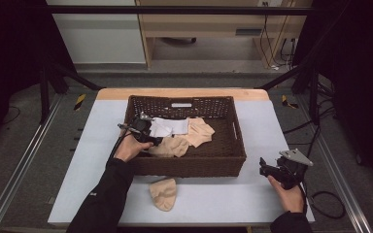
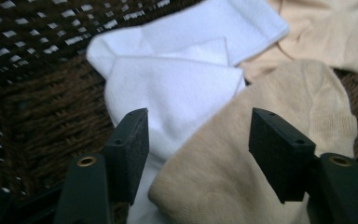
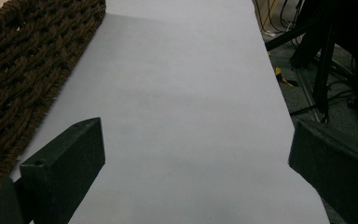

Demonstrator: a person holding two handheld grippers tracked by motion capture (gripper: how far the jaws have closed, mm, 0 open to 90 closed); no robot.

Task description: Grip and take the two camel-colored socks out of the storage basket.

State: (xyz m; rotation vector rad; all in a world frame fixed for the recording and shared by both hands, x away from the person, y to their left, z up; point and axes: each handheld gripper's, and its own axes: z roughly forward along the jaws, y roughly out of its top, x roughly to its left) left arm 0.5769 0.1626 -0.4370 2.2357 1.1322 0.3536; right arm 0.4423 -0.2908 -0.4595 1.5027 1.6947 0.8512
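A dark brown woven basket point(image 1: 189, 165) stands on the white table top point(image 1: 267, 126). Inside it lie a white sock point(image 1: 170, 127), a beige sock point(image 1: 172, 145) and a second beige sock point(image 1: 200, 131). My left gripper point(image 1: 154, 140) reaches into the basket's left part. In the left gripper view its jaws point(image 2: 198, 130) stand open just above the near beige sock point(image 2: 223, 172), beside the white sock point(image 2: 168, 88), and the pads press on nothing. A third beige sock point(image 1: 164, 193) lies on the table in front of the basket. My right gripper point(image 1: 264, 167) rests open and empty at the right.
In the right gripper view the jaws point(image 3: 196, 149) face along bare white table point(image 3: 182, 93), with the basket's wall point(image 3: 18, 70) at the left. Black frame legs and cables point(image 1: 320, 97) stand off the table's right edge. The basket's wicker wall point(image 2: 37, 107) rises close at the left.
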